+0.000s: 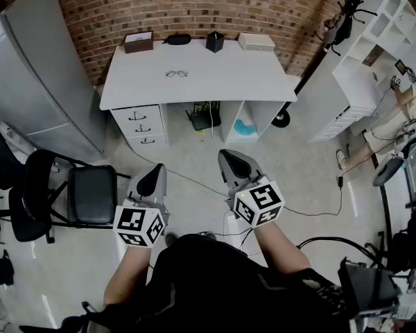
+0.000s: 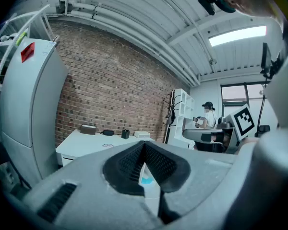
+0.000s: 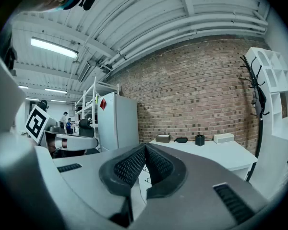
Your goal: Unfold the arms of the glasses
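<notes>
jaws of the left hand-held gripper (image 1: 151, 179) and the right hand-held gripper (image 1: 234, 164) are sitting pressed together, gripping nothing, both hovering above the floor (image 1: 312, 165), well short of the front edge of the bench (image 1: 249, 82). the glasses (image 1: 176, 73) are lying untouched left of its middle. approaching seems the step in hand; the next move is likely calling for reaching in and opening.
</notes>
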`<action>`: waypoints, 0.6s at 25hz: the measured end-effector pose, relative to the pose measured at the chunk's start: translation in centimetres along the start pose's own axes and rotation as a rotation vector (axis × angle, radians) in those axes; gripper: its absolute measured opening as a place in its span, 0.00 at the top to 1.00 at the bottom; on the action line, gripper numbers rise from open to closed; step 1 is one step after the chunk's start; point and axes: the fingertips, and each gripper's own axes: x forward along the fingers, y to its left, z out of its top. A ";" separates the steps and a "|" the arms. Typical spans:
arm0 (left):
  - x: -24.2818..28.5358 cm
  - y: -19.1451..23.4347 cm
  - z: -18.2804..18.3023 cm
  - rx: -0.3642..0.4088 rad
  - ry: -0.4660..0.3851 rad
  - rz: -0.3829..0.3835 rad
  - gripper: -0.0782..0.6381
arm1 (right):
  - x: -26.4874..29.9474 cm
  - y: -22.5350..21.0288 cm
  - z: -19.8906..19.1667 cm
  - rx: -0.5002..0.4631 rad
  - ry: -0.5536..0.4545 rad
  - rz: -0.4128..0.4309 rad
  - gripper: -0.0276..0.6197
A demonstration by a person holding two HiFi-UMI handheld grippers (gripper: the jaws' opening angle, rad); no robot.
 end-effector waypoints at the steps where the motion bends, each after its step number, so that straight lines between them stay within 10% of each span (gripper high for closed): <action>1: 0.1 -0.3 0.0 0.002 -0.006 -0.009 0.88 | 0.0 0.1 -0.2 0.004 0.011 0.009 0.95; 15: -0.6 0.7 -0.2 -0.025 -0.014 -0.005 0.88 | 0.9 2.0 -0.1 -0.029 0.007 0.047 0.94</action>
